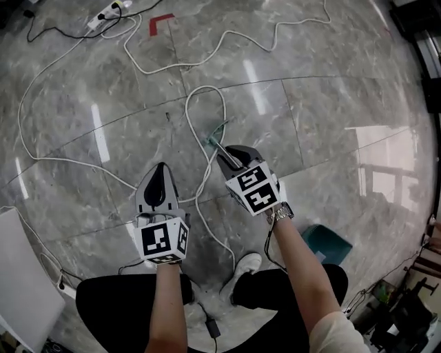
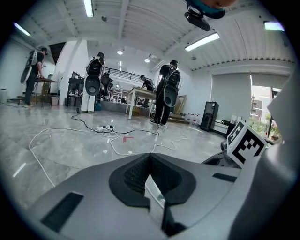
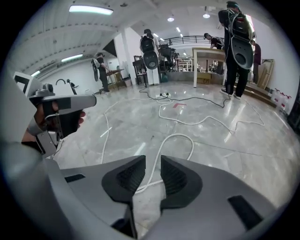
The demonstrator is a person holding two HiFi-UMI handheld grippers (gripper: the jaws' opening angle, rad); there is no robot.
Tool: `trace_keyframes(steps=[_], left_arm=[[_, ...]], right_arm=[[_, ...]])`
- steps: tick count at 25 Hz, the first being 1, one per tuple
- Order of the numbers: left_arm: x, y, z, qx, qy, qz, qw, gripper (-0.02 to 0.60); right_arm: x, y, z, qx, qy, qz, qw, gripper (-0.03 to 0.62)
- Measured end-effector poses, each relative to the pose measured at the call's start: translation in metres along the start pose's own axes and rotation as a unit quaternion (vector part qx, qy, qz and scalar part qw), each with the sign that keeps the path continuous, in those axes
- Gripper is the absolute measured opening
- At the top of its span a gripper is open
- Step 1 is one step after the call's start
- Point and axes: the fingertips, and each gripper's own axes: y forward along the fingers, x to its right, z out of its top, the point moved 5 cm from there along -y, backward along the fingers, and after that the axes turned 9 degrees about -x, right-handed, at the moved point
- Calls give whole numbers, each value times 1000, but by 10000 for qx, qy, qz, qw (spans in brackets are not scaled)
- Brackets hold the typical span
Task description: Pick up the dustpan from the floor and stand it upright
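A teal dustpan (image 1: 329,243) sits on the grey marble floor behind my right forearm, by my right leg; the arm hides part of it, and neither gripper view shows it. My right gripper (image 1: 222,153) (image 3: 151,164) hangs over the floor ahead of it, its jaws a narrow gap apart with only the white cable (image 3: 161,154) showing through. A thin teal streak (image 1: 216,133) lies on the floor just past its tips; I cannot tell what it is. My left gripper (image 1: 162,167) (image 2: 150,157) is held level to the left, its jaws meeting at the tips and holding nothing.
White cable (image 1: 207,103) loops over the floor ahead and runs between my feet (image 1: 246,265). A power strip (image 1: 107,10) and a red tape corner (image 1: 160,22) lie far ahead. A white panel (image 1: 21,276) is at the left. People (image 2: 167,91) and tables (image 3: 211,65) stand in the distance.
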Motion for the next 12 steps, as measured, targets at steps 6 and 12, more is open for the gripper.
trace_keyframes(steps=[6, 12], left_arm=[[-14, 60, -74, 148, -8, 164, 9998, 8], [-19, 68, -85, 290, -102, 174, 9994, 8]], right_arm=[[29, 115, -39, -388, -265, -67, 9989, 92], [28, 155, -46, -759, -470, -131, 9959, 92]])
